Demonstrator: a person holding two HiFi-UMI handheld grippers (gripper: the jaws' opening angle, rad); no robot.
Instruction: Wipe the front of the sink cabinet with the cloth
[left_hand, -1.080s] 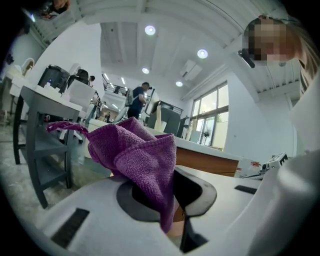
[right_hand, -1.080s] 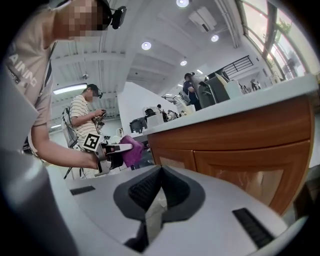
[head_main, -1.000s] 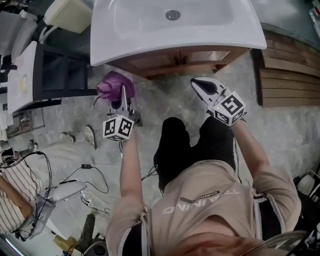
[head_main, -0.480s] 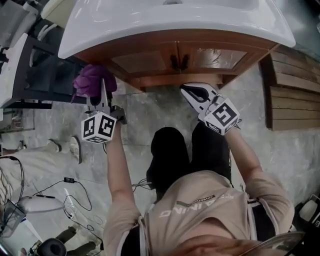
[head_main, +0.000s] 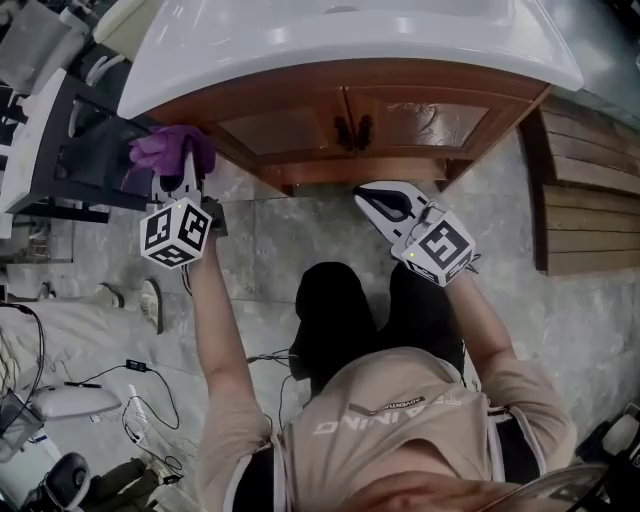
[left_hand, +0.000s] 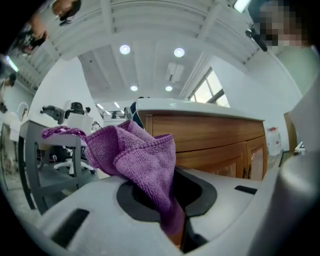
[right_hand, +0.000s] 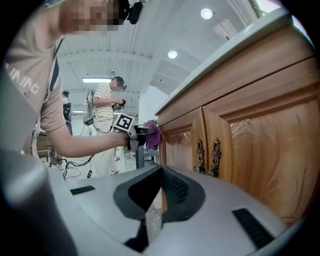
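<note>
In the head view the left gripper (head_main: 186, 168) holds a purple cloth (head_main: 163, 148) up at the left end of the sink cabinet (head_main: 300, 128) front, just under the rim of the white sink (head_main: 300, 45), while the right gripper (head_main: 374, 198) hangs before the cabinet's middle, apart from the wood. In the left gripper view its jaws are clamped on a fold of the cloth, which bunches above them beside the cabinet's corner. In the right gripper view its jaws are pressed together on nothing, near the cabinet's door handles (right_hand: 207, 157).
</note>
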